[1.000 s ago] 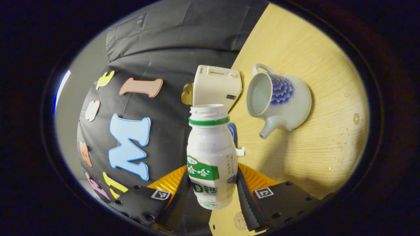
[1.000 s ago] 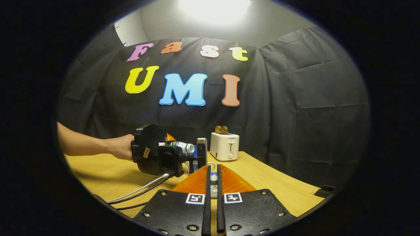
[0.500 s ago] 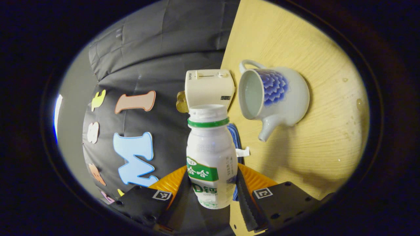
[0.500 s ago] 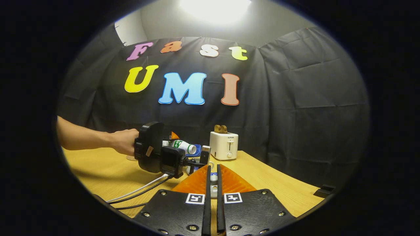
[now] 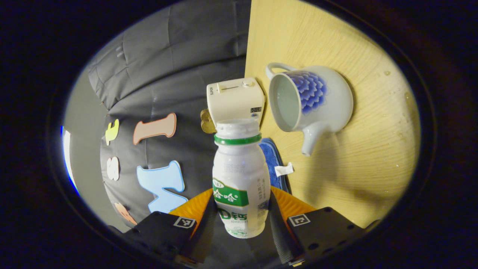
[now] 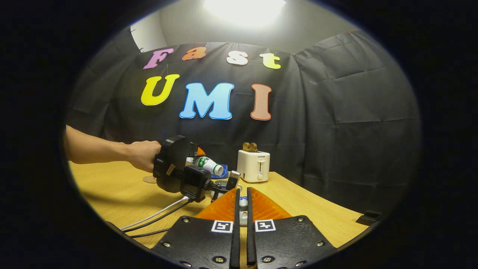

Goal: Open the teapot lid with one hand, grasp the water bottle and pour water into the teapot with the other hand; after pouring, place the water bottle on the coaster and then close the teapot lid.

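Left gripper view, left gripper (image 5: 241, 215) clamping uncapped water bottle (image 5: 241, 183), lidless teapot (image 5: 310, 99) near table's (image 5: 354, 157) back edge, right gripper (image 6: 242, 209) fingers pinching small teapot lid (image 6: 243, 203).

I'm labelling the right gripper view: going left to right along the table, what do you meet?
Person's hand → left hand-held gripper with the water bottle → toaster → small black block at the table's far right edge.

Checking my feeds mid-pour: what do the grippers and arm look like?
Left gripper and right gripper have black screwed plates bearing square black-and-white markers. White and black cables trail from the left one; its holder's forearm is unsleeved.
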`<action>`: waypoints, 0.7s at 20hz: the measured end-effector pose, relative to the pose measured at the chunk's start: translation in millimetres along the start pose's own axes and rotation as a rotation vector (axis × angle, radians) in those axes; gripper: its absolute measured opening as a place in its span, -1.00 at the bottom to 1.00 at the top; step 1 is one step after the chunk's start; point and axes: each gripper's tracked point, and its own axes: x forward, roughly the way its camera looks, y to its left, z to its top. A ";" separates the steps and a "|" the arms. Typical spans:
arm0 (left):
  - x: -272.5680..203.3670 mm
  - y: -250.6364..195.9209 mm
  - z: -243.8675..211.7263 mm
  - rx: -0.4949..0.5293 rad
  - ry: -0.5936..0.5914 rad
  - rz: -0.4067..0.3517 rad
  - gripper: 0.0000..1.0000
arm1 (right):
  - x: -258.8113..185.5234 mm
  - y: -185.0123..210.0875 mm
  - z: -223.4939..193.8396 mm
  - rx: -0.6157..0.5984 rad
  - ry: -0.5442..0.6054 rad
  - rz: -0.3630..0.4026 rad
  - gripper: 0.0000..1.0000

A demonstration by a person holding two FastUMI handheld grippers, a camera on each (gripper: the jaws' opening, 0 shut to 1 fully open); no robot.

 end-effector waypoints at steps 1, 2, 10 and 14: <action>-0.4 2.6 -0.2 0.013 0.001 0.006 0.51 | 0.0 0.0 -0.4 0.001 0.000 0.000 -0.86; -1.3 3.5 -0.3 0.020 0.002 0.011 0.51 | 0.1 -0.4 0.1 0.002 0.000 -0.001 -0.86; -2.3 11.2 -3.0 0.036 0.006 0.022 0.51 | 0.2 0.1 0.6 0.000 -0.001 0.001 -0.86; -2.2 14.7 -4.8 0.062 0.009 0.026 0.51 | -0.7 -0.1 0.5 -0.005 -0.001 -0.002 -0.86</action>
